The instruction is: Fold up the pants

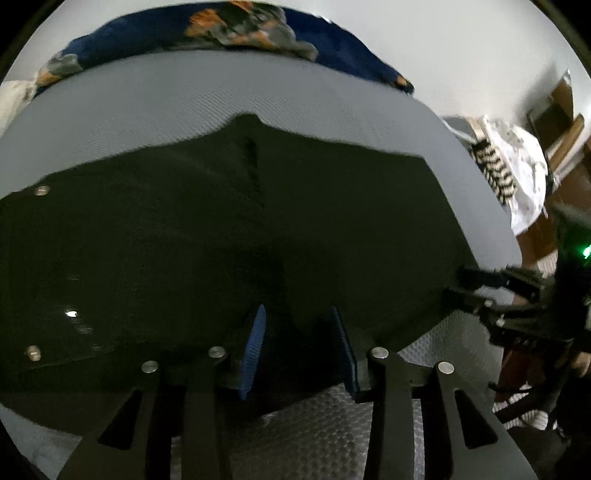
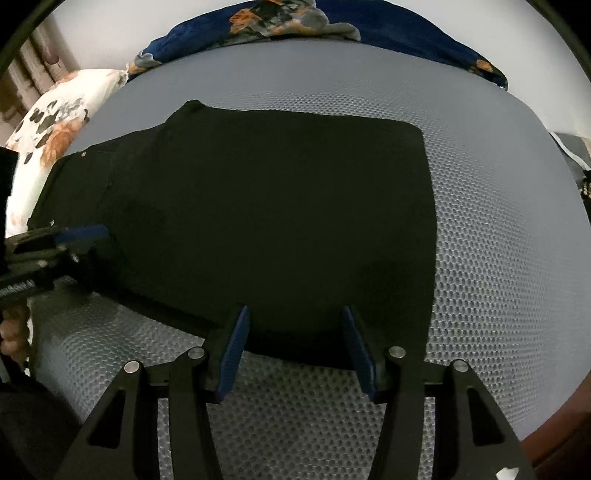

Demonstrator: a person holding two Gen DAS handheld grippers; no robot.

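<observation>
Black pants [image 2: 266, 206] lying flat on a grey mesh mattress [image 2: 498, 229], folded into a wide dark rectangle, with the waist part and its small metal rivets [image 1: 41, 190] toward the left side. Straight right edge, well inside the mattress border. Near edge of the cloth just under both grippers.

Left gripper [image 1: 295, 347] tilted down over the near edge of the pants, blue pads [image 1: 255, 347] apart, dark cloth visible in the gap and below it. Jaws open; pads not pressing the fabric, as far as the dark picture allows to judge. Seen also from the right wrist view, at the left edge, low over the waist corner.

Right gripper [image 2: 293, 347] likewise pointing down at the near edge, closer to the right end of the pants. Jaws open, a wide gap between the blue pads [image 2: 232, 358], nothing clamped, the hem of the cloth crossing just between the tips.

Behind the mattress, a dark blue blanket with orange and grey flowers [image 2: 280, 22]. At far left, a white pillow with a flower print [image 2: 55, 118]. At far right in the left wrist view, a white dotted cloth [image 1: 524, 177] and brown wooden furniture [image 1: 565, 122].
</observation>
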